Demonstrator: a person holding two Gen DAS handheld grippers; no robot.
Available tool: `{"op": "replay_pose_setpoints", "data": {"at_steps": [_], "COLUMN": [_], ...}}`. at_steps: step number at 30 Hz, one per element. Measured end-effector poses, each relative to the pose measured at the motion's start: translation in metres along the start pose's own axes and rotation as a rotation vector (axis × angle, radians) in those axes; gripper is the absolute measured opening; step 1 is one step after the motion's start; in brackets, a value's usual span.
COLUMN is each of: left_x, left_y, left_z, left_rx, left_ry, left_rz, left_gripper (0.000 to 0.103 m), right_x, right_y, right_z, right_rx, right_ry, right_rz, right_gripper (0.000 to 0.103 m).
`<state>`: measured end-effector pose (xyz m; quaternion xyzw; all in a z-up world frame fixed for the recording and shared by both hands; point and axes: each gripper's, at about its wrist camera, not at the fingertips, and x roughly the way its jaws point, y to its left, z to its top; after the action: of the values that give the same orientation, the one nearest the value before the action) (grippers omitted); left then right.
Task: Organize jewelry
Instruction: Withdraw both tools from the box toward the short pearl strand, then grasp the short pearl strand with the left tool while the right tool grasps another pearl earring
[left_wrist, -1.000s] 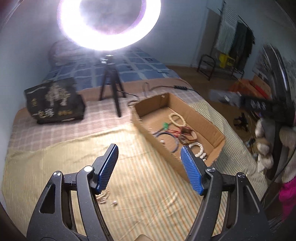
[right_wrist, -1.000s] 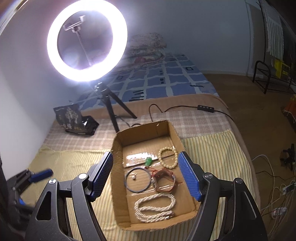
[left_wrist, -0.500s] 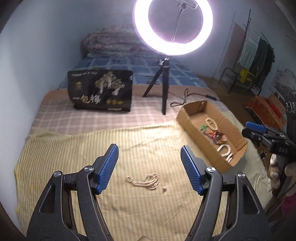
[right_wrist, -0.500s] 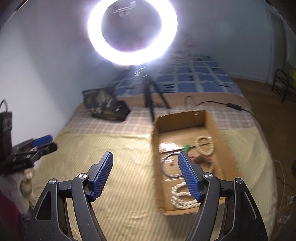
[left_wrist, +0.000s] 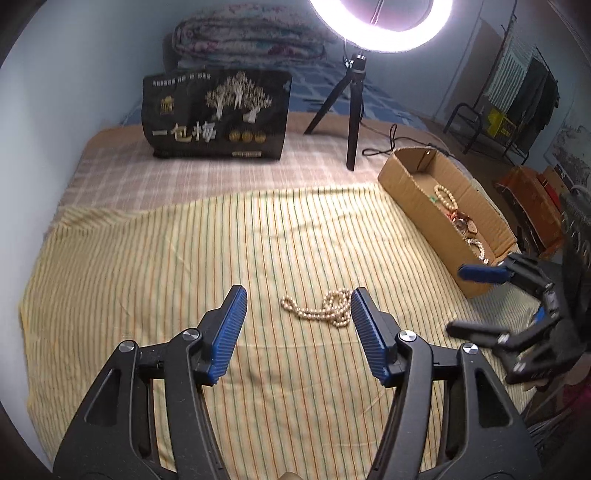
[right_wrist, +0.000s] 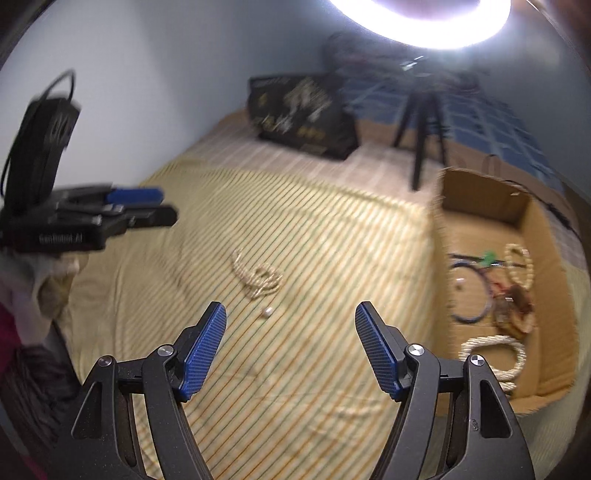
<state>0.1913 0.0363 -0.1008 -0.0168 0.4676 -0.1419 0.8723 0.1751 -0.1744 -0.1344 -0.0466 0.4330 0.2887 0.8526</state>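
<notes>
Pearl necklace (left_wrist: 320, 308) lies loose on striped bed sheet (left_wrist: 147, 266), long way running left to right. I see it straight ahead of left hand-held gripper (left_wrist: 295, 325), spread wide, nearer. Right hand-held gripper (right_wrist: 290, 345) spread too, farther. Cardboard box (left_wrist: 417, 184) off right.

One pearl necklace (left_wrist: 322, 307) and one loose bead (right_wrist: 266, 312) ahead of the fingers; one cardboard box (left_wrist: 413, 184) to their right; one black bag (left_wrist: 216, 114).
</notes>
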Motion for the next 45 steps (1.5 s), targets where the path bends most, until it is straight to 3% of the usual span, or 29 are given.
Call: {"op": "replay_pose_setpoints", "data": {"at_steps": [4,13,26,33,40,45], "left_x": [0.011,0.04,0.069,0.075,0.08,0.089], "left_y": [0.005,0.007,0.015,0.012,0.009,0.009], "left_z": [-0.003,-0.007,-0.003,-0.002,-0.002,-0.005], "left_rx": [-0.037,-0.065,-0.126,-0.126,-0.141,-0.162], "left_ry": [0.039,0.121,0.184,0.196,0.202,0.227], "left_rz": [-0.026,-0.042,-0.057,-0.061,-0.067,-0.074], "left_gripper": [0.061,0.061,0.061,0.061,0.061,0.061], "right_x": [0.023,0.061,0.087,0.098,0.099,0.095], "right_y": [0.012,0.023,0.027,0.027,0.02,0.011], "right_z": [-0.005,-0.012,-0.009,-0.005,-0.004,-0.006], "right_rx": [-0.06,-0.126,-0.154,-0.165,-0.128,-0.091], "right_ry": [0.05,0.127,0.133,0.145,0.156,0.165], "right_rz": [0.038,0.072,0.074,0.051,0.038,0.04], "right_gripper": [0.07,0.04,0.035,0.027,0.008,0.007]}}
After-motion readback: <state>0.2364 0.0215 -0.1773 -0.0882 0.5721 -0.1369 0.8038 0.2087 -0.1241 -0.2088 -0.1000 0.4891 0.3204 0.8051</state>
